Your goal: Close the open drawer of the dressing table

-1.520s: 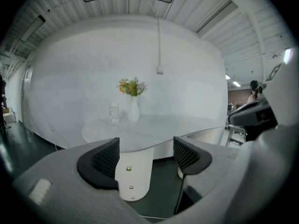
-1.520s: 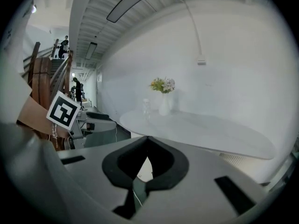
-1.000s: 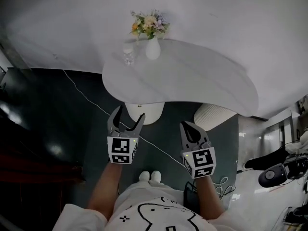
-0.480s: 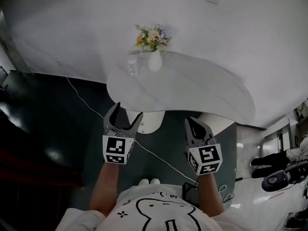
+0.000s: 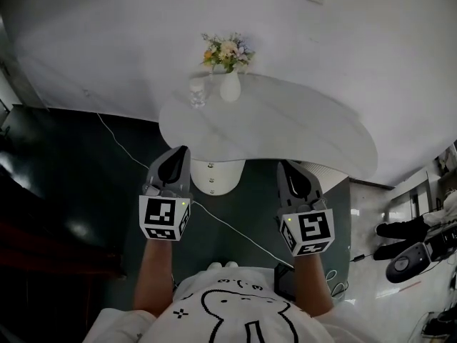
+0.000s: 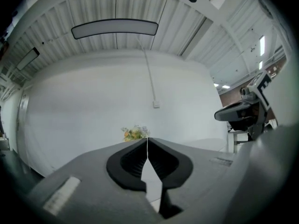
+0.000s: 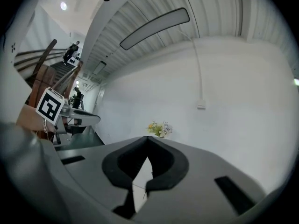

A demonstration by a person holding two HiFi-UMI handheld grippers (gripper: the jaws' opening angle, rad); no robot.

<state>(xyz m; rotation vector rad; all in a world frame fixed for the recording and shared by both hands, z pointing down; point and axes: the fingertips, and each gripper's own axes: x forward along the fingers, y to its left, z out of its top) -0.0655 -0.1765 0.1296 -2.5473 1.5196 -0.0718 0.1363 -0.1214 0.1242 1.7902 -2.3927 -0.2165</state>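
Observed: left claw (image 5: pixel 180 154) and right claw (image 5: pixel 288 168) each closed together, empty, near front edge of white rounded bench (image 5: pixel 285 127).

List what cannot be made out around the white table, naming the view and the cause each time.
The drawer: head view, the tabletop covers anything beneath its edge.
Both gripper views: the shut left gripper and right gripper block the tabletop's front; only the flowers show.
Small glass item beside the vase: head view, too small to identify.

White flower vase (image 5: pixel 229 86) beside glass jar (image 5: pixel 196 91)
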